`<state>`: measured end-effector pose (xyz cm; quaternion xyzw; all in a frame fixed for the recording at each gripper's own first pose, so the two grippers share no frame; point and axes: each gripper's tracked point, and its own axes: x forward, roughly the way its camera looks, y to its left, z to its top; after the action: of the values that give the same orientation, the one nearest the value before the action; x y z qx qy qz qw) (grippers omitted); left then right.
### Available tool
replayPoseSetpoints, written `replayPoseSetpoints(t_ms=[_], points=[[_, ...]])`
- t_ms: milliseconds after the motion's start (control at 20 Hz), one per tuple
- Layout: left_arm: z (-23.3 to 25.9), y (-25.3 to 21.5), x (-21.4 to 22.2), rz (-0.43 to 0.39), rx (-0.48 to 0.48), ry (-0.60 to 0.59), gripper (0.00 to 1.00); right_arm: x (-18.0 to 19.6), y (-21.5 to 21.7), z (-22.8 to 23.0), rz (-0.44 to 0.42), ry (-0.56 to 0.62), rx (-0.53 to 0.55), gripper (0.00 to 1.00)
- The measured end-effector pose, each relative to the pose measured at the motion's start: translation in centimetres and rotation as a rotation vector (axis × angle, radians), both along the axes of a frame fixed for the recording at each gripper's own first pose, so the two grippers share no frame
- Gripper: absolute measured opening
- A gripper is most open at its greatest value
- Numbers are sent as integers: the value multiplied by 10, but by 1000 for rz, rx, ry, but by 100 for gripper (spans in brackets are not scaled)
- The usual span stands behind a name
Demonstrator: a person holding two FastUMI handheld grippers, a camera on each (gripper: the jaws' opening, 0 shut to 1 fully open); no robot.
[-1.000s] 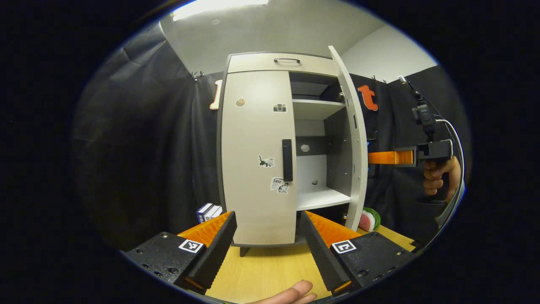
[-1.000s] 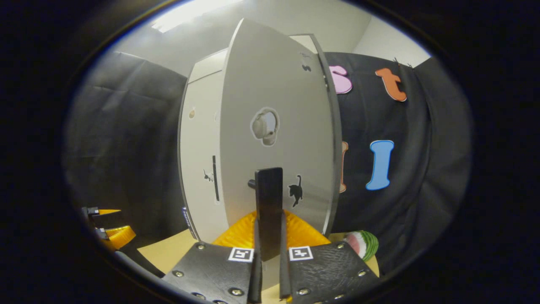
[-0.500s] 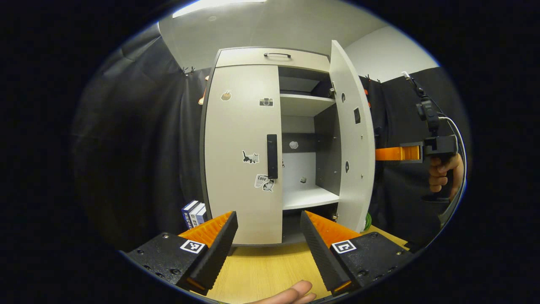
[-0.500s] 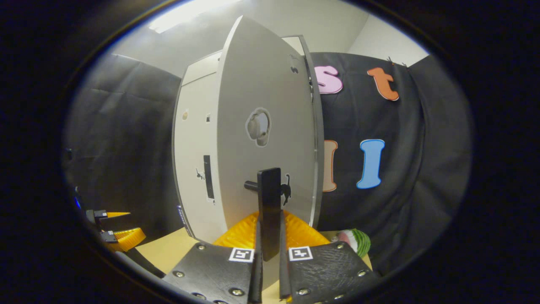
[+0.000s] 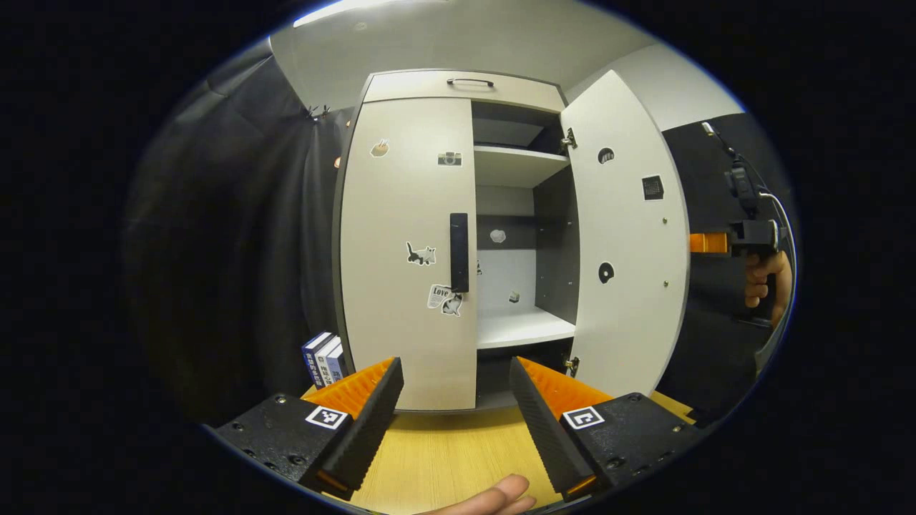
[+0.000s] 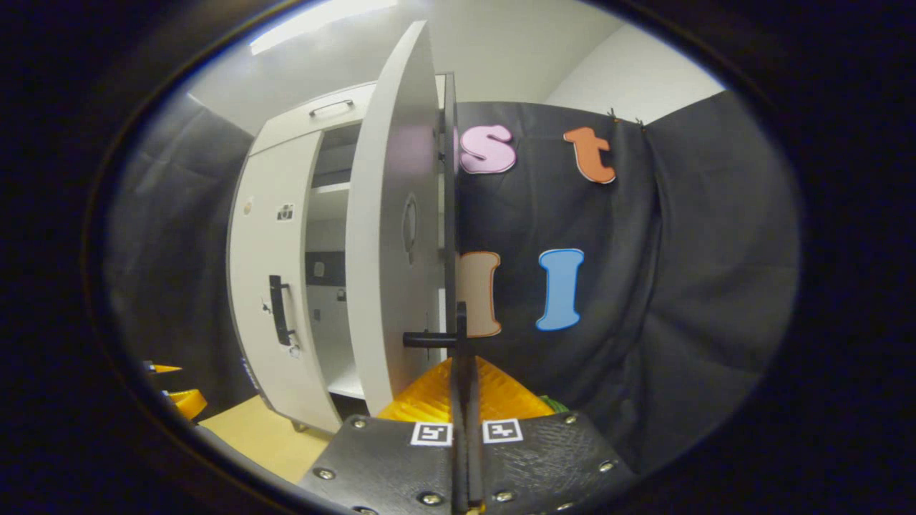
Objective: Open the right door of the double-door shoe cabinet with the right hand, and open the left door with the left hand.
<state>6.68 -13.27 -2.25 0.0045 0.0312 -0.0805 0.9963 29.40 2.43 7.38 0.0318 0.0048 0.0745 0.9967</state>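
The pale shoe cabinet stands on a wooden table. Its left door is closed, with a black vertical handle at its inner edge. My left gripper is open, low in front of that door and apart from it. The right door is swung wide. In the right gripper view this door is nearly edge-on, and my right gripper is shut on its black handle. A hand holds that gripper past the door's edge.
Inside the cabinet are white shelves and a dark back panel. A drawer front with a handle tops the cabinet. A few books stand left of it. A fingertip shows at the near table edge. Black cloth surrounds the booth.
The right door has swung much wider, drawn by my right gripper on its handle. The left gripper has stayed open in front of the closed left door.
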Motion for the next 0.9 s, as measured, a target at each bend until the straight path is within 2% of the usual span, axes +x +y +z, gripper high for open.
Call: replayPoseSetpoints(t_ms=[50,300,450,500,550,600,700,750,900], points=[[-1,1,1,6,4,3,94,0,0,-3,16,12,4,7],[-1,4,1,26,11,8,94,7,-2,-2,14,-16,-44,7],[2,1,5,7,-34,14,94,4,-1,-6,12,-2,-36,7],[4,1,8,3,-37,17,94,2,-1,-6,16,-6,-27,10],[9,0,12,-6,-35,7,91,0,-4,-6,4,-15,-21,7],[15,-5,17,-31,-34,-9,94,5,-10,-8,-28,-31,-33,7],[24,-8,32,-59,-62,-32,95,-8,-20,-4,-54,-67,-59,33],[27,-8,40,-68,-80,-34,96,-16,-24,-5,-72,-80,-64,38],[35,-4,64,-54,-127,-22,96,-43,-35,-12,-130,-110,-65,84]])
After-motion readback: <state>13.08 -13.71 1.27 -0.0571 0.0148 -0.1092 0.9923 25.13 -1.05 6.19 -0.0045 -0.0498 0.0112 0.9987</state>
